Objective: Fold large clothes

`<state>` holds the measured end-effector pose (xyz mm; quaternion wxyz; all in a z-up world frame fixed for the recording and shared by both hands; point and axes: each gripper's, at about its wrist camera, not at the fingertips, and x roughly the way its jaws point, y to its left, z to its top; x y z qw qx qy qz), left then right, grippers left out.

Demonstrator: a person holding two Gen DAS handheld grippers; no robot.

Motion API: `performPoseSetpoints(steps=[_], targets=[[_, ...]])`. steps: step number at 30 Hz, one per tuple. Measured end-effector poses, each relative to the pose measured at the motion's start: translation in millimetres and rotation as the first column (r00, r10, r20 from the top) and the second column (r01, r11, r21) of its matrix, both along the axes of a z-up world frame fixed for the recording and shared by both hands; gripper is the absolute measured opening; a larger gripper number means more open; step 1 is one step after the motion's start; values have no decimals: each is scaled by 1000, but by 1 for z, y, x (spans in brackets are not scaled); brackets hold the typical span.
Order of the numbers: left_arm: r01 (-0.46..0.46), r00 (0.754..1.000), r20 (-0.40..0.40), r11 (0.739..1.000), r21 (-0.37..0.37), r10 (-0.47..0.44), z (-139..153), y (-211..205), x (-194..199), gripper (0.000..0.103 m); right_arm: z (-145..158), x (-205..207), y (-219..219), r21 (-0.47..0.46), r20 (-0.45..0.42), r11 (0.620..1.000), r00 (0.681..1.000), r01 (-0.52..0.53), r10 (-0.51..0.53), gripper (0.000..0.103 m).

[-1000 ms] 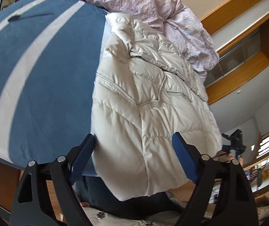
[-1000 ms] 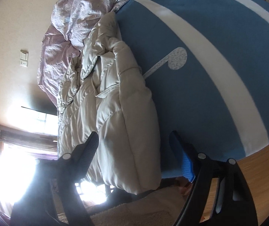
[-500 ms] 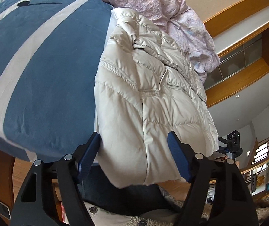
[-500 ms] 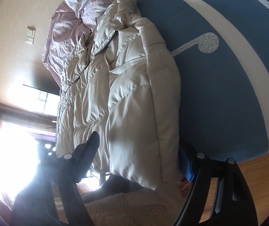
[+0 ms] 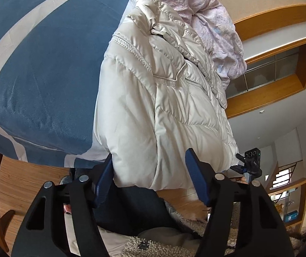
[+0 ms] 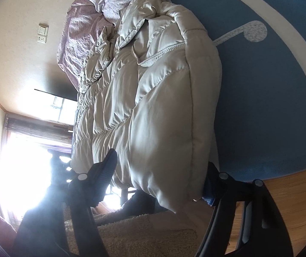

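Note:
A cream puffer jacket (image 5: 165, 98) lies lengthwise on a blue bedcover with white stripes (image 5: 41, 68), its hem hanging over the near bed edge. My left gripper (image 5: 150, 177) is open, its fingers on either side of one hem corner. In the right wrist view the jacket (image 6: 153, 107) fills the middle; my right gripper (image 6: 163, 173) is open, straddling the other hem corner, with the right finger partly hidden behind the fabric.
A crumpled pink quilt (image 5: 195, 6) lies beyond the jacket's collar. A white music-note print (image 6: 253, 31) marks the bedcover (image 6: 270, 85). Wooden floor (image 5: 24, 182) and a fluffy rug (image 6: 131, 235) are below the bed edge. A bright window (image 6: 24, 160) glares.
Both grippers have moved in toward the jacket's hem, so its corners now sit between the open fingers. The jacket looms larger in both views.

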<state>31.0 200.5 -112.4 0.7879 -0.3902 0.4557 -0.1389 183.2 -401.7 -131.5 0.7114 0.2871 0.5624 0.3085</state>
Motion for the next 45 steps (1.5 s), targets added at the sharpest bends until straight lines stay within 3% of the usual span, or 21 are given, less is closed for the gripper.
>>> performPoseSetpoints(steps=[5, 7, 11, 12, 13, 14, 16, 19, 28, 32, 37, 45], targets=[[-10, 1000, 1, 1000, -3, 10, -3, 0, -2, 61, -3, -1, -6, 30, -9, 999, 1000, 18, -18, 64], [-19, 999, -35, 999, 27, 20, -8, -1, 0, 61, -3, -3, -7, 35, -9, 999, 1000, 18, -18, 64], [-30, 998, -47, 999, -11, 30, -14, 0, 3, 61, -3, -4, -7, 40, -4, 999, 1000, 24, -24, 62], [-31, 998, -48, 1000, -5, 30, -13, -1, 3, 61, -3, -4, -7, 30, 0, 999, 1000, 26, -26, 59], [-31, 998, -46, 1000, -2, 31, -12, -2, 2, 56, -4, -5, -6, 17, -3, 999, 1000, 30, -30, 44], [-30, 999, -44, 1000, -1, 30, -11, -1, 0, 52, -5, -4, -6, -5, -15, 999, 999, 37, -37, 37], [-36, 999, -36, 999, -8, 36, -7, 0, -4, 37, -4, -6, -8, -6, -4, 999, 999, 40, -40, 28], [-43, 999, -5, 999, -16, 43, 4, 1, -9, 26, 4, -8, -5, -27, 30, 999, 999, 46, -45, 22], [-77, 982, 180, 994, 73, 63, 63, 1, -2, 18, 51, -8, 9, -83, 205, 993, 977, 82, -64, 17], [-127, 959, 264, 989, 76, 103, 86, 9, 6, 16, 78, -7, 12, -64, 318, 989, 942, 137, -110, 17], [-204, 922, 348, 977, 60, 171, 108, 19, 21, 16, 112, 1, 16, -27, 470, 974, 863, 223, -185, 16], [-273, 880, 426, 958, 87, 212, 140, 29, 75, 16, 161, 43, 39, -46, 620, 937, 745, 346, -245, 16]])
